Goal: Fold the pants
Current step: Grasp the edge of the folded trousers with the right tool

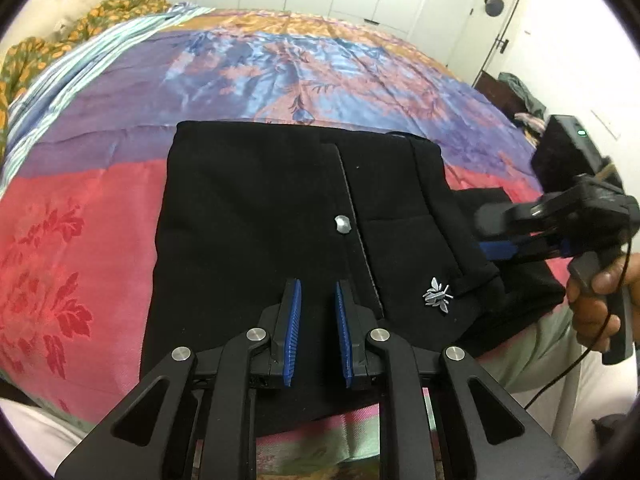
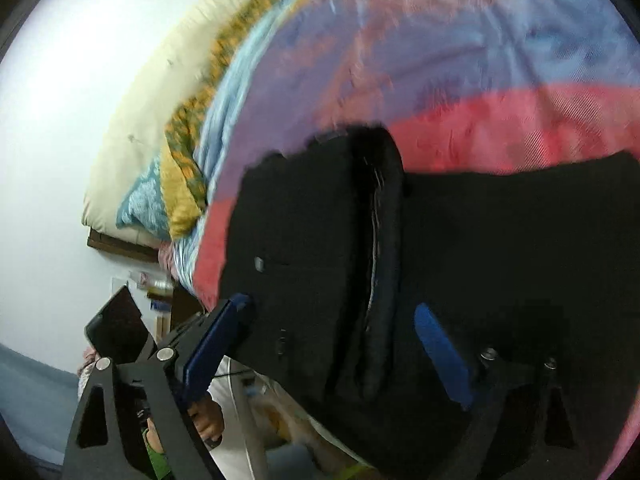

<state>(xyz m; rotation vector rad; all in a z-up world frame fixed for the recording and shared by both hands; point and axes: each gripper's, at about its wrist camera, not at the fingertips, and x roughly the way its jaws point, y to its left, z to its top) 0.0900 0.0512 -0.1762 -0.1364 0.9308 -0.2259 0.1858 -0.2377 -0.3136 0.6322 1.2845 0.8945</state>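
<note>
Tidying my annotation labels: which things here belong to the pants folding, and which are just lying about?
Job:
black pants
left gripper
right gripper
bedspread, the work surface

Lying about:
patterned blanket
pillow
clothes heap

No readable text, label, brand or number appeared in either view. The black pants [image 1: 280, 220] bore only a wordless silver bee emblem [image 1: 437, 294] at about four o'clock of the left wrist view.
</note>
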